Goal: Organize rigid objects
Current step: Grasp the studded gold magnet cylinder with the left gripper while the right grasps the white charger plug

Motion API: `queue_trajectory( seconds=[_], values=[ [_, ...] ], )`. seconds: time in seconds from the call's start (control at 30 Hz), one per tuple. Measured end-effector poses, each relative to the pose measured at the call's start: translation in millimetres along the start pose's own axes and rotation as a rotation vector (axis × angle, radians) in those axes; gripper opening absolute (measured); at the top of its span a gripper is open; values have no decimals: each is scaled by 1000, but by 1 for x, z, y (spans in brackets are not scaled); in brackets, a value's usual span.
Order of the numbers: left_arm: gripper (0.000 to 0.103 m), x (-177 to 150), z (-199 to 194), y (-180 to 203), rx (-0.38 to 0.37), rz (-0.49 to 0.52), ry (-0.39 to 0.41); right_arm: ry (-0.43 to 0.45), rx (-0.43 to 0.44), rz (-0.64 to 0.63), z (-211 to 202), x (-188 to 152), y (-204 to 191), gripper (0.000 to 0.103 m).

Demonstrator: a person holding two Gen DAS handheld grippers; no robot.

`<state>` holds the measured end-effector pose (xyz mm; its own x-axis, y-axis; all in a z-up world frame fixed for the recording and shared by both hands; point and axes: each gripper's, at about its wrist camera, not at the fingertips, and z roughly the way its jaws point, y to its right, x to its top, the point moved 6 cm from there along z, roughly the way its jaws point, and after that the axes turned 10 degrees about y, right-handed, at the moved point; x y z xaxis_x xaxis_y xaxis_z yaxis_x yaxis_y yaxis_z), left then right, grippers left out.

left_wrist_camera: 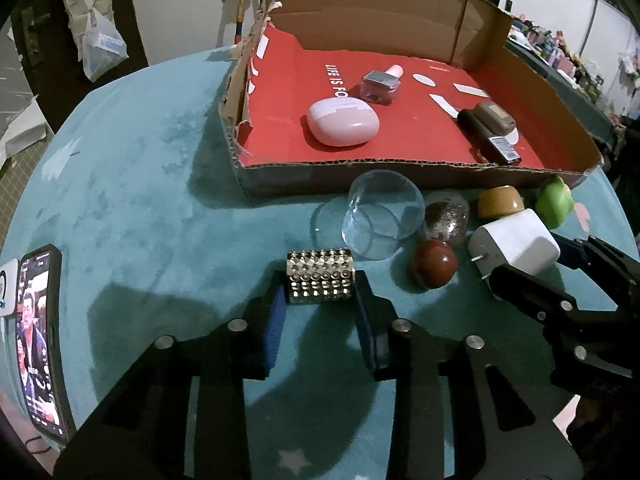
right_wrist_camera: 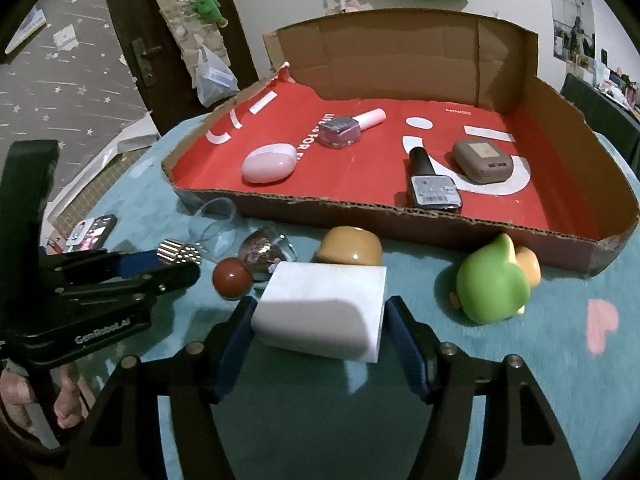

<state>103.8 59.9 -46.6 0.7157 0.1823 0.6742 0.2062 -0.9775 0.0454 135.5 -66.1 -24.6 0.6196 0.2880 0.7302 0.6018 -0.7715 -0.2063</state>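
My left gripper (left_wrist_camera: 320, 294) is shut on a small gold studded cylinder (left_wrist_camera: 320, 276) that rests on the teal cloth. From the right wrist view the cylinder (right_wrist_camera: 176, 254) shows between the same fingers at the left. My right gripper (right_wrist_camera: 320, 322) is shut on a white wall charger (right_wrist_camera: 320, 300), both blue pads against its sides. In the left wrist view the charger (left_wrist_camera: 514, 242) lies at the right, prongs pointing left. A low cardboard box (right_wrist_camera: 400, 216) with a red floor stands behind, holding a pink case (right_wrist_camera: 268, 162), two polish bottles and a brown case (right_wrist_camera: 482, 160).
Between the grippers and the box lie a clear glass cup (left_wrist_camera: 380, 214), a glitter jar (left_wrist_camera: 446, 216), a red ball (left_wrist_camera: 434, 262), a tan cup (right_wrist_camera: 348, 250) and a green toy (right_wrist_camera: 492, 284). A lit phone (left_wrist_camera: 38, 344) sits at the cloth's left edge.
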Motion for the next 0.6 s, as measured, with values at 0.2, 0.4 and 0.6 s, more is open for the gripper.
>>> queue_trajectory(
  seconds=[0.2, 0.4, 0.6],
  values=[
    [29, 1, -8, 6, -21, 2, 7, 16, 34, 15, -10, 5, -4, 68],
    [29, 4, -18, 13, -29, 12, 26, 46, 47, 15, -23, 11, -8, 68],
    [29, 6, -24, 15, -34, 14, 38, 61, 51, 14, -30, 14, -9, 68]
  ],
)
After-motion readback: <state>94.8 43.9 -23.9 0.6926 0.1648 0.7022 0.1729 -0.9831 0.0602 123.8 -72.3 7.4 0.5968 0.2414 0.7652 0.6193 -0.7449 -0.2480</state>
